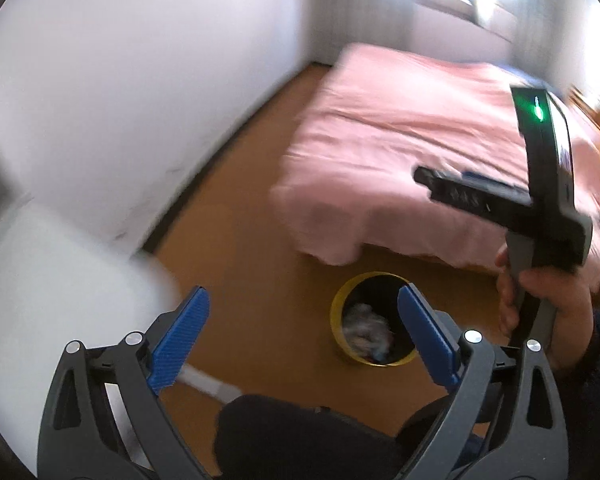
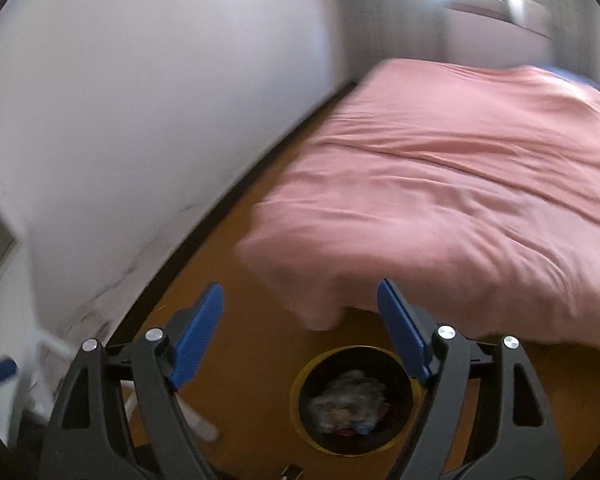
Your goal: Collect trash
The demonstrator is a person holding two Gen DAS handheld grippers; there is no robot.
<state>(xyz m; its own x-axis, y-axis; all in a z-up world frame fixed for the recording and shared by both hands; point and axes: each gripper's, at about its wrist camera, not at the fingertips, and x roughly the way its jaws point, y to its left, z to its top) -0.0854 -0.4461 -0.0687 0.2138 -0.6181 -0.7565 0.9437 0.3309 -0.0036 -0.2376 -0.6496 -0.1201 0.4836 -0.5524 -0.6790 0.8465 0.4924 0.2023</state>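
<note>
Now we hold both tongs spread wide and empty above the floor (image 2: 236, 364), each aimed down toward the bin (image 2: 296, 400). The left tongs (image 1: 304, 316) frame it from one side, and the right tongs (image 2: 300, 316) hang almost straight over its mouth, likely so whatever is let go falls inside. The bin stands upright on the floor just beside the foot of the bed (image 2: 460, 184), close to where we work. Inside it lies a crumpled pale wad of trash (image 2: 348, 404), with some coloured scraps under it; we cannot tell what these are. In the left view our right hand (image 1: 548, 300) grips the handle of the other tool, held high over the bed's corner. Both pictures are blurred. We judge the trash in view is already collected. No other trash shows on the floor or the bed.
</note>
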